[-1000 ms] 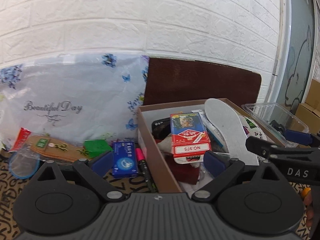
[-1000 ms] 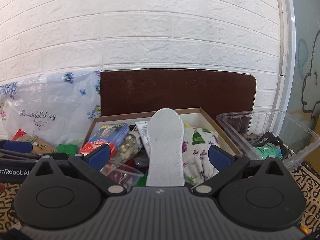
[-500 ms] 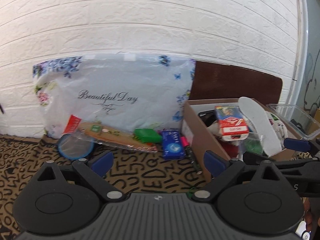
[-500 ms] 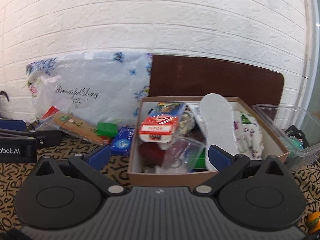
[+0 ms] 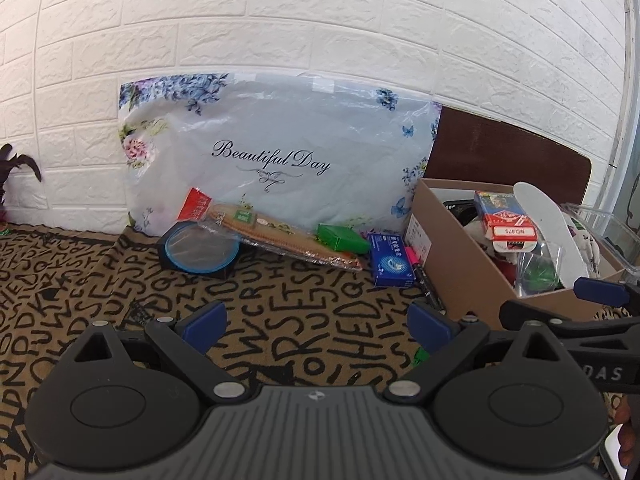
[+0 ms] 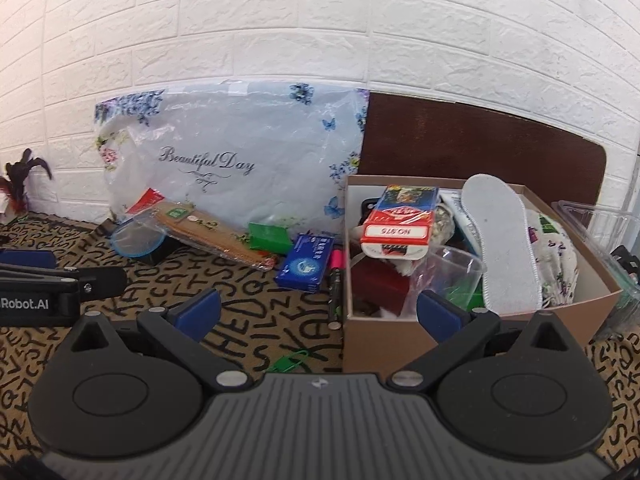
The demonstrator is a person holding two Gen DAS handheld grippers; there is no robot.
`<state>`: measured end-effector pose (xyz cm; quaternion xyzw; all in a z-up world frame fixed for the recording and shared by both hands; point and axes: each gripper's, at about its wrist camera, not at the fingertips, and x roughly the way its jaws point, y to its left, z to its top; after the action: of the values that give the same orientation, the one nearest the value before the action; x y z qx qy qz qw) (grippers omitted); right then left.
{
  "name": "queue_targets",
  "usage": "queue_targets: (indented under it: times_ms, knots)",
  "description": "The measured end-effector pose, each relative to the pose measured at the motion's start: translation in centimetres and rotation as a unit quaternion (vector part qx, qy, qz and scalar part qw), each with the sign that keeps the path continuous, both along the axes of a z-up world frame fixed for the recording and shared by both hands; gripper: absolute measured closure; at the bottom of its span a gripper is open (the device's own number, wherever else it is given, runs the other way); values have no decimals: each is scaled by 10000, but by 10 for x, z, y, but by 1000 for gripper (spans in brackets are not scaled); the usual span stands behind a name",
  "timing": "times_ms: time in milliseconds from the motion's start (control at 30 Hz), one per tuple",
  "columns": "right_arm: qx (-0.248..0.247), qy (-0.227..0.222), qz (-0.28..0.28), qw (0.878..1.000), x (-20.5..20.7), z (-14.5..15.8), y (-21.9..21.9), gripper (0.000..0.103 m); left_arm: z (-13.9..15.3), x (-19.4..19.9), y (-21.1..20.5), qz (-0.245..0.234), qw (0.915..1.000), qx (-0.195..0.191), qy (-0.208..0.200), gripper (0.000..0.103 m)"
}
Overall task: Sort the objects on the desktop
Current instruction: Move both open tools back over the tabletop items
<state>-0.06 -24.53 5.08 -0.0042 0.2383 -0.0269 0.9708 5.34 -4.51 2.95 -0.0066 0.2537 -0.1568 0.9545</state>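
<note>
While I hold both grippers over the mat (image 5: 320, 320), this is my readout:
Left gripper (image 5: 318, 326): jaws wide apart, holding nothing.
Right gripper (image 6: 320, 314): jaws wide apart, holding nothing.
Box (image 6: 460, 332): at 2 o'clock from my left gripper, crammed; card pack (image 6: 398, 222) and insole (image 6: 502, 240) on top.
Blue box (image 5: 390, 260): at 12 o'clock, just left of the marker (image 5: 420, 272).
Green clip (image 6: 289, 361): on mat, 6 o'clock of marker.

Brown cardboard box (image 6: 460, 332) matt; floral plastic bag (image 5: 280, 160) glossy, crinkled; white felt insole (image 6: 500, 240) fuzzy; clear plastic tub (image 6: 600, 224) shiny.
</note>
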Motion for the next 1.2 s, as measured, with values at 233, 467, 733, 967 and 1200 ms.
queue_targets:
  times_ms: [233,467,733,967,1200]
  knots:
    - [170,349,608,9974,-18,-39,15,2,-38,-5,21,-40,9993,126,343,3]
    - [152,792,962,9921,-10,-71,38,2,-62,11,45,164,9969,92,766,4]
    - [3,467,1268,9908,35,-56,63,2,-45,52,64,438,9977,33,518,4]
    - [171,260,1379,9900,91,-47,75,2,-44,106,83,732,9952,-259,593,5]
    - [122,335,682,9970,138,-69,63,2,-55,155,89,831,9936,-353,678,10]
